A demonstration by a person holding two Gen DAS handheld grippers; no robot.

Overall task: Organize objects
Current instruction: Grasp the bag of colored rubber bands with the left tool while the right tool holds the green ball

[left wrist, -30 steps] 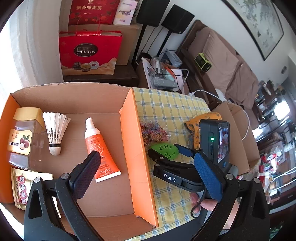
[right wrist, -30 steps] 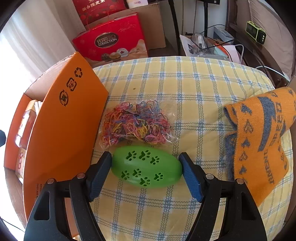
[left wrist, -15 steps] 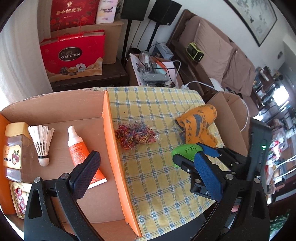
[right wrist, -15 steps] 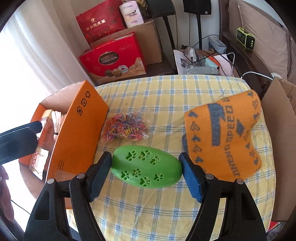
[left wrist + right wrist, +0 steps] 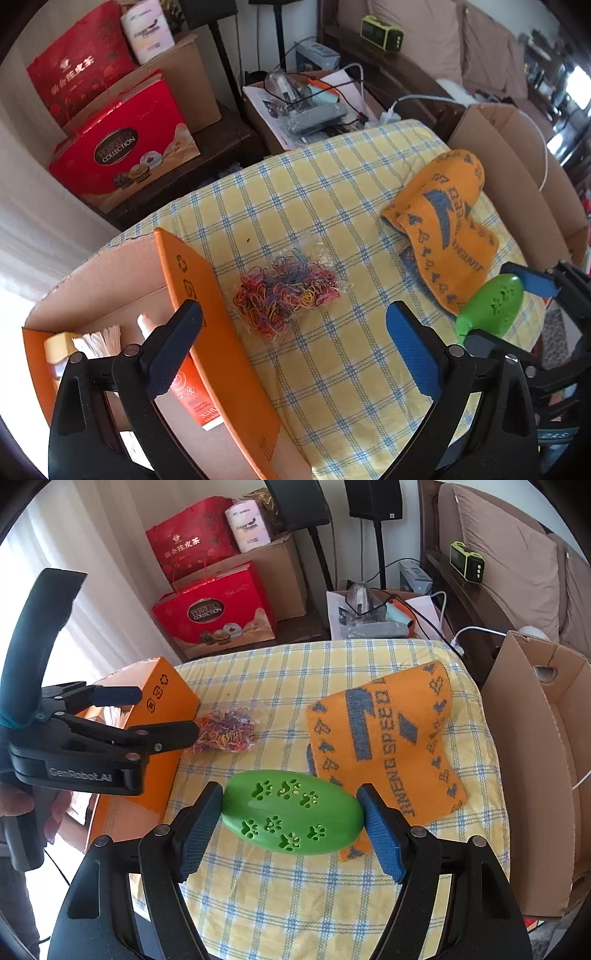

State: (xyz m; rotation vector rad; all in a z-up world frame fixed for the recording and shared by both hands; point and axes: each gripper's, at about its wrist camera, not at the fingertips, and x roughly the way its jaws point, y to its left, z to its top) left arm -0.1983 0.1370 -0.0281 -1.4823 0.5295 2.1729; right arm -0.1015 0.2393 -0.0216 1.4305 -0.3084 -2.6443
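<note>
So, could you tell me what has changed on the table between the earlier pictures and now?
The right gripper, shut on the green paw-print toy, has lifted it off the checked cloth and away from the rubber bands, towards the orange towel. The left gripper, open and empty, has swung from over the orange box to over the rubber bands. Bands, towel and box contents have not moved.

We see a smooth, matt plastic green toy (image 5: 291,812) punched with paw-print holes, gripped between blue fingers (image 5: 382,834) whose pads look finely textured and rubbery. The checked tablecloth (image 5: 325,206) is woven cloth, the orange towel (image 5: 388,746) a soft knit. The orange box (image 5: 207,295) is matt cardboard, and the rubber bands (image 5: 288,295) lie in glossy clear film.
</note>
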